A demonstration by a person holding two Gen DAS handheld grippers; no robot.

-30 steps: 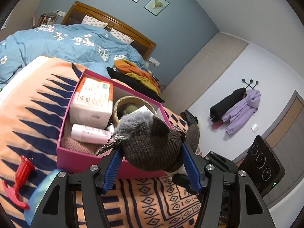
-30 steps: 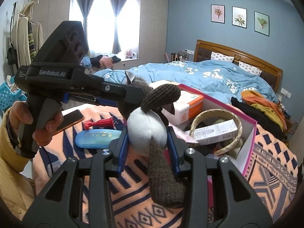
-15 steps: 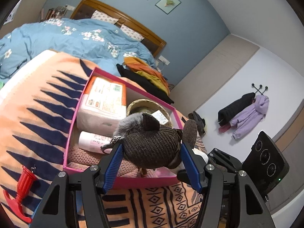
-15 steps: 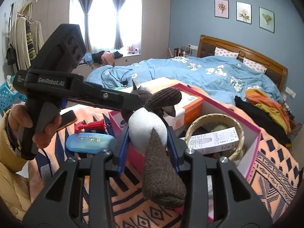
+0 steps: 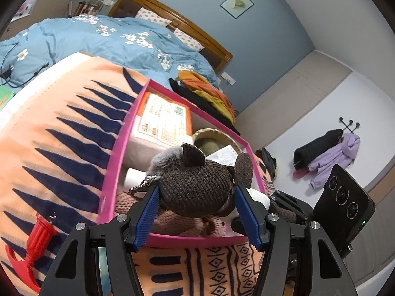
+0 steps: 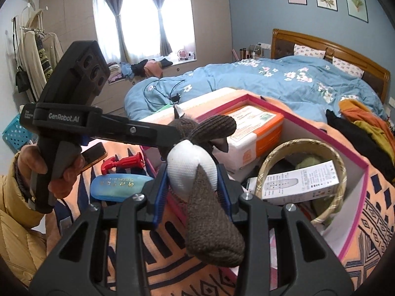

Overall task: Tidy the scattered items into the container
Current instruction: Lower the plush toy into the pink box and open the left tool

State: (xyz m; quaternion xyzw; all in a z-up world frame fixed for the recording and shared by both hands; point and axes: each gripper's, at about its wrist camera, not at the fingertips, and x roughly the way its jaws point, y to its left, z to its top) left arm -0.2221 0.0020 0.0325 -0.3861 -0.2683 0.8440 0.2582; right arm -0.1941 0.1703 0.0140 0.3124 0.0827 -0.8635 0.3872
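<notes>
Both grippers hold one knitted brown plush toy over the pink box (image 5: 116, 153). My left gripper (image 5: 197, 212) is shut on the toy's brown head (image 5: 197, 190), above the box's near end. My right gripper (image 6: 192, 190) is shut on the toy's white body (image 6: 191, 167); a brown limb (image 6: 212, 229) hangs toward the camera. The pink box (image 6: 355, 197) holds an orange-white pack (image 5: 163, 120), a woven ring basket (image 6: 296, 148), a white carton (image 6: 301, 185) and a pink knit (image 5: 172, 222).
A red plastic hook toy (image 5: 34, 241) and a blue case (image 6: 118, 187) lie on the orange patterned blanket (image 5: 61, 135) left of the box. A phone (image 6: 95, 153) lies by the left hand. A blue quilt (image 6: 271, 83) and clothes (image 5: 207, 96) lie behind.
Both grippers have carried the plush toy forward from the near side of the box to above its near end, and lower toward the items inside.
</notes>
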